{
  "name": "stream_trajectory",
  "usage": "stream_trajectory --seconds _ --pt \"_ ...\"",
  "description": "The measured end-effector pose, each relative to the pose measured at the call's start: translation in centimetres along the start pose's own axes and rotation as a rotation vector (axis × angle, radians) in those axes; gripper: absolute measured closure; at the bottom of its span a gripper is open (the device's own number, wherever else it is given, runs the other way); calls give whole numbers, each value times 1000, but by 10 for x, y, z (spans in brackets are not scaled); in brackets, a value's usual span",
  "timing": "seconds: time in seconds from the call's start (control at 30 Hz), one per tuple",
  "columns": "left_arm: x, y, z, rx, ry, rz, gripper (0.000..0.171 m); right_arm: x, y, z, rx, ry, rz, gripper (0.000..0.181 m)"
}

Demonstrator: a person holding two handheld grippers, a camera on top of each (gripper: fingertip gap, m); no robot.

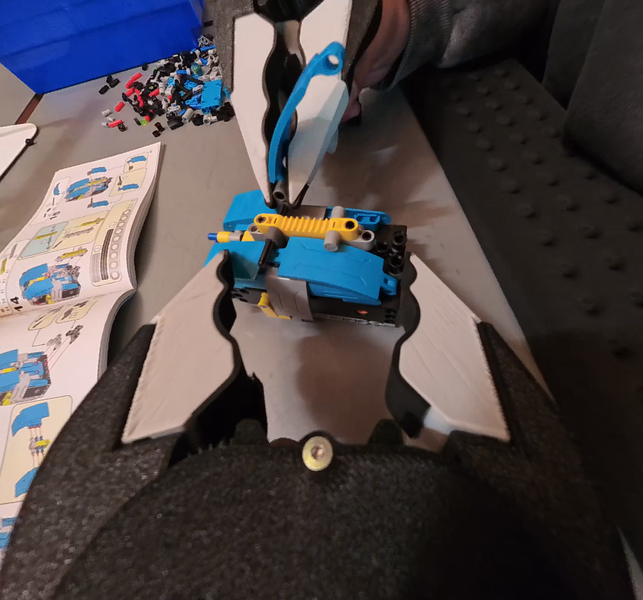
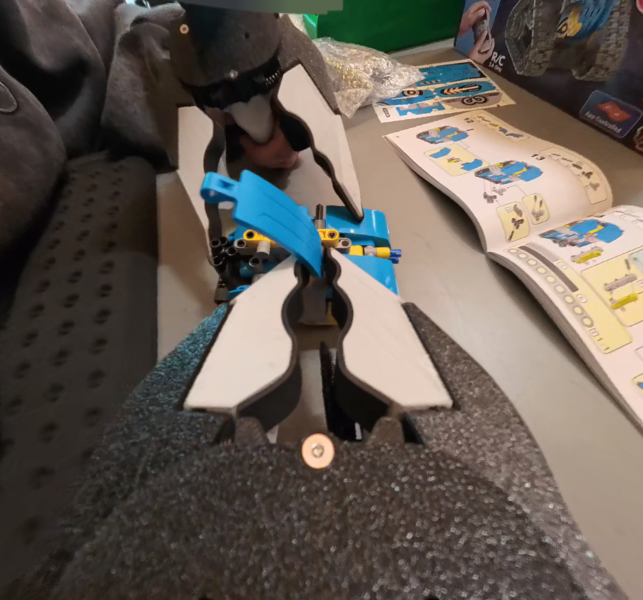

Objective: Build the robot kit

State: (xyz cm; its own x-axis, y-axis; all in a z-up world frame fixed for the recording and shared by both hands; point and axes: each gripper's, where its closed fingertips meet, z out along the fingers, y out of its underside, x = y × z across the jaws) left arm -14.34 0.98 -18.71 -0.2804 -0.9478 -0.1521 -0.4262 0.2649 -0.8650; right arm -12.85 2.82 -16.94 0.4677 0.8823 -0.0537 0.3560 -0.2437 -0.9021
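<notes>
Left wrist view: the left gripper [image 1: 315, 263] is spread wide around the blue, yellow and black brick model [image 1: 313, 263], its fingers against the model's two ends. The model sits on a grey table [image 1: 195, 179] near the edge by a dark cushion [image 1: 522, 166]. The right gripper [image 1: 283, 197] pinches a curved blue panel [image 1: 295, 113] just above the model's far side. Loose bricks [image 1: 167, 96], a blue bin [image 1: 94, 26] and an open booklet [image 1: 69, 235] lie leftward (only here).

Right wrist view: a sticker sheet [image 2: 442, 96], plastic bag [image 2: 362, 68] and product box [image 2: 556, 26] lie beyond.
</notes>
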Motion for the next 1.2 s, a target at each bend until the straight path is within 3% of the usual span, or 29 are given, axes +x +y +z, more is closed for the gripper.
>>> stream_trajectory --seconds 0.07,0.1,0.13,0.2,0.3,0.4,0.63,1.03,1.2 --pt "1 -1 -2 2 11 -6 77 0 0 0 -2 13 -10 174" --pt "5 -6 -7 32 49 -29 91 -1 0 -1 1 12 -6 173" --pt "8 -15 -15 95 103 -77 108 -1 0 -2 4 8 4 173" --pt "-5 -31 -31 213 137 -194 112 -2 0 -3 11 -13 36 174" --pt "-26 -16 -29 156 87 -215 119 -2 0 -3 30 -54 66 174" --pt "-18 -12 -18 122 129 -173 143 -2 0 -2 41 -86 44 174" --pt "-18 -10 -13 105 143 -177 167 -2 -1 -1 55 -133 55 173" --pt "-14 -9 -12 103 109 -150 168 -7 2 -7 24 -110 -27 174" --pt "-36 2 -29 101 37 -197 168 22 7 -44 81 -44 54 174"
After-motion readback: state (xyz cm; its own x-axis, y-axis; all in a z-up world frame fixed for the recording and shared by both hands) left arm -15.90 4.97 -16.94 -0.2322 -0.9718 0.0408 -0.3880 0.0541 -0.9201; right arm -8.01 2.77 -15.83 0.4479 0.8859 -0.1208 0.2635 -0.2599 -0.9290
